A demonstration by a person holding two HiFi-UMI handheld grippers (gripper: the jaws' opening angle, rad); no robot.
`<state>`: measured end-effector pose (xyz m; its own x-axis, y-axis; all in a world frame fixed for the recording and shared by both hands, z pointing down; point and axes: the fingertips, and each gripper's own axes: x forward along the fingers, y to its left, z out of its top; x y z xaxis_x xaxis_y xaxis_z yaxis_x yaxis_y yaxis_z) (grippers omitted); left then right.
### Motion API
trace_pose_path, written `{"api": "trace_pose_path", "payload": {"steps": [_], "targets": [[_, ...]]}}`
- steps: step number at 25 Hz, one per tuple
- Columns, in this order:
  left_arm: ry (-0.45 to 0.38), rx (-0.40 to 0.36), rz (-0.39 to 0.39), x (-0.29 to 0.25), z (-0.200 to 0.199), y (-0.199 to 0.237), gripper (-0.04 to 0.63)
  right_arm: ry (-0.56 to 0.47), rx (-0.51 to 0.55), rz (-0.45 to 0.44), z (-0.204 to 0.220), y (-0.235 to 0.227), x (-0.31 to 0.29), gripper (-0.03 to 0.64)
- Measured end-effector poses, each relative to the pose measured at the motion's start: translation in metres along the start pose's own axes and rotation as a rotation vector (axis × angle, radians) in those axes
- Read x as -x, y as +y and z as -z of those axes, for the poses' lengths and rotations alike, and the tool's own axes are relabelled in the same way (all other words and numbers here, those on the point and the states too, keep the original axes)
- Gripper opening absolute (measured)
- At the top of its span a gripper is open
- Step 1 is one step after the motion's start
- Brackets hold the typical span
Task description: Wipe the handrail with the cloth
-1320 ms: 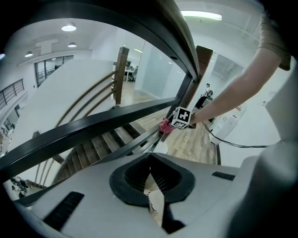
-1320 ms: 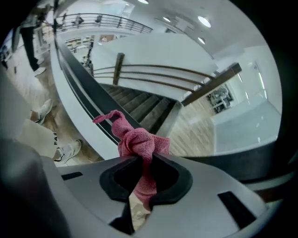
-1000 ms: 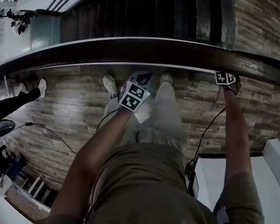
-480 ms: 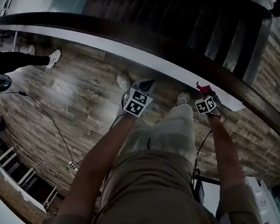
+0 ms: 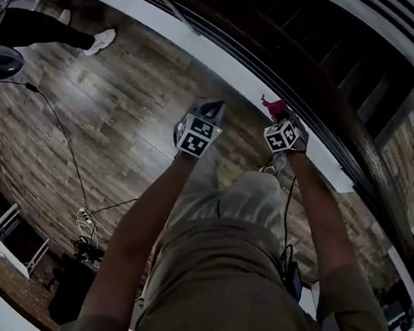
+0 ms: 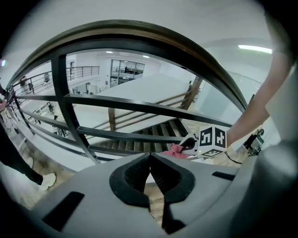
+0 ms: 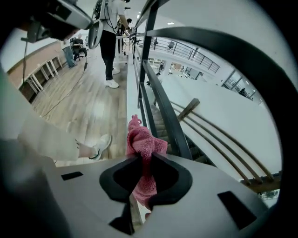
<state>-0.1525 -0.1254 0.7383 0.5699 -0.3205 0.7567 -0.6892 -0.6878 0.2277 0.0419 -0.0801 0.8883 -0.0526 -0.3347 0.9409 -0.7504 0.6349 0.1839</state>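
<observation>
The wooden floor (image 5: 108, 113) is seen at the left. Before the railing, the left hand-held gripper (image 6: 149, 160) is held out with its jaws pressed together and nothing between them. To its right, the pink cloth (image 7: 142, 142) is pinched in the jaws of the right hand-held gripper (image 7: 143, 160), and its bunched top is held just beside the dark railing bars (image 7: 160, 104). Further right the wooden handrail (image 5: 366, 154) is seen, apart from the cloth.

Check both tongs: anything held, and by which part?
Right tongs are shut on the pink cloth, pinching it mid-length: a bunch pokes out past the tips, the rest hangs behind. Left tongs are shut, empty.
</observation>
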Motion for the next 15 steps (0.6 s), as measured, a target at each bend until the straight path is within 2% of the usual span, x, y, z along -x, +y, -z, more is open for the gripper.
{"api": "trace_pose_path", "payload": {"steps": [4,7,11,15], "targets": [[-0.017,0.023,-0.016,0.024,-0.008,0.077,0.018,-0.119,-0.004,0.009,-0.131,0.020,0.004,0.058],[-0.018,0.005,-0.019,0.036,-0.017,0.115,0.018,-0.190,-0.008,0.015,-0.200,0.028,0.015,0.058],[-0.047,-0.011,-0.046,0.042,-0.031,0.154,0.018,-0.233,-0.024,0.010,-0.249,0.031,0.025,0.058],[-0.077,-0.044,-0.073,0.036,-0.036,0.169,0.018,-0.223,-0.007,0.010,-0.256,0.030,0.027,0.059]]}}
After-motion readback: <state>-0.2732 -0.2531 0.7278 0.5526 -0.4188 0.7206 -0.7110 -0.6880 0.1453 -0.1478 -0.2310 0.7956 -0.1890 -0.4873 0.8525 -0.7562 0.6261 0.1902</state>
